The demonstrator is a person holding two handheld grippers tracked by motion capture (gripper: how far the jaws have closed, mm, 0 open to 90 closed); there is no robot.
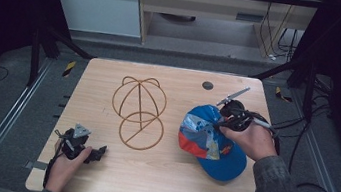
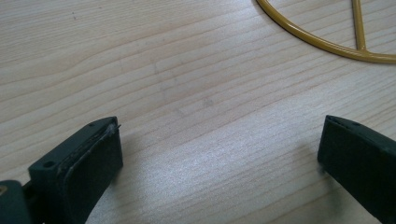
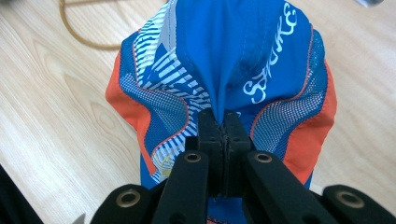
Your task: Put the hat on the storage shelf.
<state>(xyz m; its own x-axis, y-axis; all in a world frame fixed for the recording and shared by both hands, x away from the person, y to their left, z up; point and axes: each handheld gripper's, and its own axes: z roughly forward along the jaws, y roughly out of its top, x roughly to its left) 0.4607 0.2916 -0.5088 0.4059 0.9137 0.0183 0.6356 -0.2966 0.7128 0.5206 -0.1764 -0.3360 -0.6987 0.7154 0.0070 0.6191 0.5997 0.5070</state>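
A: Right gripper: jaws pinched tight on a fold of the blue cap, crown cloth drawn up into a ridge between the pads. Grip near the top, probably to lift the crown clear and keep it open underneath.

B: Noted in the high view too. Right gripper at the cap's far edge, cap on the right side of the table, brim toward the near edge. Left gripper?

A: Left gripper: jaws spread wide, nothing between them, bare wood below. Parked low at the near left, seemingly kept in reserve.

B: Beyond that?

A: Wire cap stand mid-table, between the two grippers, apart from the cap; part of its ring just ahead of the left jaws. Likely destination for the cap, hence the pinch at the crown. Small dark disc near the far edge, untouched.
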